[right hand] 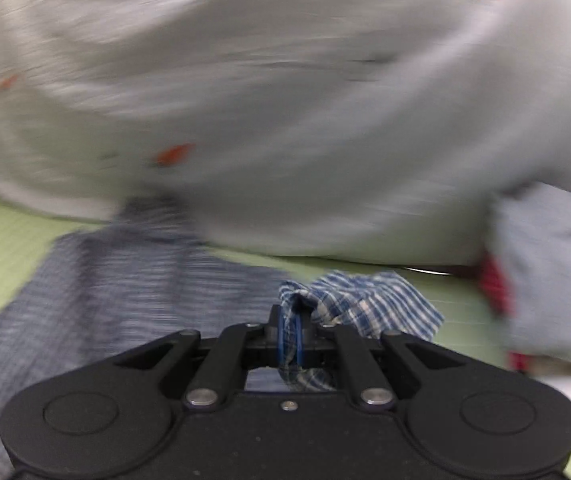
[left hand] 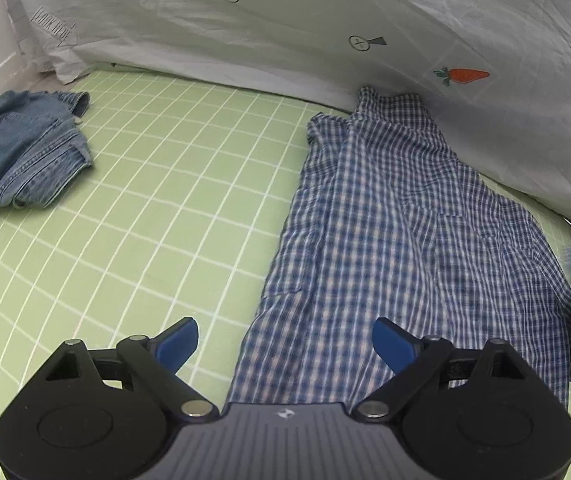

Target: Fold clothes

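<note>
A blue and white checked shirt (left hand: 397,232) lies spread lengthwise on the green grid mat (left hand: 157,208), its far end against a white sheet. My left gripper (left hand: 285,338) hovers open over the shirt's near left edge, with nothing pinched between its blue pads (left hand: 179,344). In the blurred right wrist view, my right gripper (right hand: 291,320) is shut on a bunched piece of the checked shirt (right hand: 369,300), lifted off the mat; the remainder of the shirt trails down to the left.
A crumpled pair of blue jeans (left hand: 21,152) lies at the mat's far left. A white sheet with carrot prints (left hand: 461,75) rises along the back. A pale blue and red bundle of cloth (right hand: 553,276) sits to the right.
</note>
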`<action>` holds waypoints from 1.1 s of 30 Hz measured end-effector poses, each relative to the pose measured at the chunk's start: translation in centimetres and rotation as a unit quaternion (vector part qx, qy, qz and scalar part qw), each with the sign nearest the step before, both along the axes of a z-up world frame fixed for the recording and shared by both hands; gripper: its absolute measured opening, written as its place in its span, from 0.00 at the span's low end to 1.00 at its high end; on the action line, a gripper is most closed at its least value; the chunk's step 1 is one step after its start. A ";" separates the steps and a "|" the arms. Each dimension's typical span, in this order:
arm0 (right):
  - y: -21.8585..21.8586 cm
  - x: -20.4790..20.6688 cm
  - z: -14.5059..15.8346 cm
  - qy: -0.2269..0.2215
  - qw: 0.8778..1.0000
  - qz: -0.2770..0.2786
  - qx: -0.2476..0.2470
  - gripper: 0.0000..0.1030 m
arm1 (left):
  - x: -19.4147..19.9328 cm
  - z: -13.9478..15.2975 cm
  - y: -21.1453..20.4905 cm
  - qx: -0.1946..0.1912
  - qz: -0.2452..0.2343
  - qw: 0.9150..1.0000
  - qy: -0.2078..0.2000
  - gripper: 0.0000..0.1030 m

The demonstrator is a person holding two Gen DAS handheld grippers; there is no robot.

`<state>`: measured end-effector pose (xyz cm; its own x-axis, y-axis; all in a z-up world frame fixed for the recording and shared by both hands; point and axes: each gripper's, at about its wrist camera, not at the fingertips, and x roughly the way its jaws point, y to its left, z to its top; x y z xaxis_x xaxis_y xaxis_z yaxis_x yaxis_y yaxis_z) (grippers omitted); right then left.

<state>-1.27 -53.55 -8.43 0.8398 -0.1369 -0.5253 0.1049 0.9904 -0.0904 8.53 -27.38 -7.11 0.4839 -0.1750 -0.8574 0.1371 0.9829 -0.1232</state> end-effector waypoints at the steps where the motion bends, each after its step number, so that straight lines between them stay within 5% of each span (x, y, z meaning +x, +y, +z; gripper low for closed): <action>1: 1.0 0.9 -0.7 0.016 1.000 0.015 0.022 0.10 | 0.0 -0.1 0.3 0.001 0.003 1.000 0.004 0.91; 2: 1.5 1.4 -1.5 0.036 0.998 0.016 0.043 0.31 | 0.0 -0.2 0.5 0.002 0.006 1.000 0.007 0.91; 3: 2.0 1.9 -2.3 0.056 0.996 0.015 0.063 0.65 | 0.1 -0.2 0.7 0.004 0.008 1.000 0.009 0.91; 5: 2.7 2.0 -3.5 0.083 0.992 0.013 0.090 0.88 | 0.0 -0.1 1.0 0.009 0.006 1.000 0.008 0.91; 9: 1.9 -0.6 -3.8 0.097 0.990 -0.008 0.101 0.97 | -0.1 -0.2 0.6 0.011 -0.001 1.000 0.012 0.91; 13: -1.8 -4.4 -3.3 0.089 0.984 -0.089 0.126 0.98 | -0.4 -0.3 -0.8 0.015 -0.025 0.999 0.015 0.91; 21: -9.2 -11.3 -4.1 0.096 0.953 -0.266 0.111 0.99 | 0.3 0.3 -7.6 0.024 -0.114 0.993 0.008 0.91; 26: -12.4 -13.0 -4.7 0.102 0.937 -0.318 0.106 0.99 | 1.6 0.2 -14.1 0.025 -0.183 0.983 0.002 0.91; 33: -15.1 -12.0 -6.7 0.118 0.922 -0.349 0.122 0.99 | 1.5 -1.7 -22.9 0.013 -0.303 0.953 0.007 0.91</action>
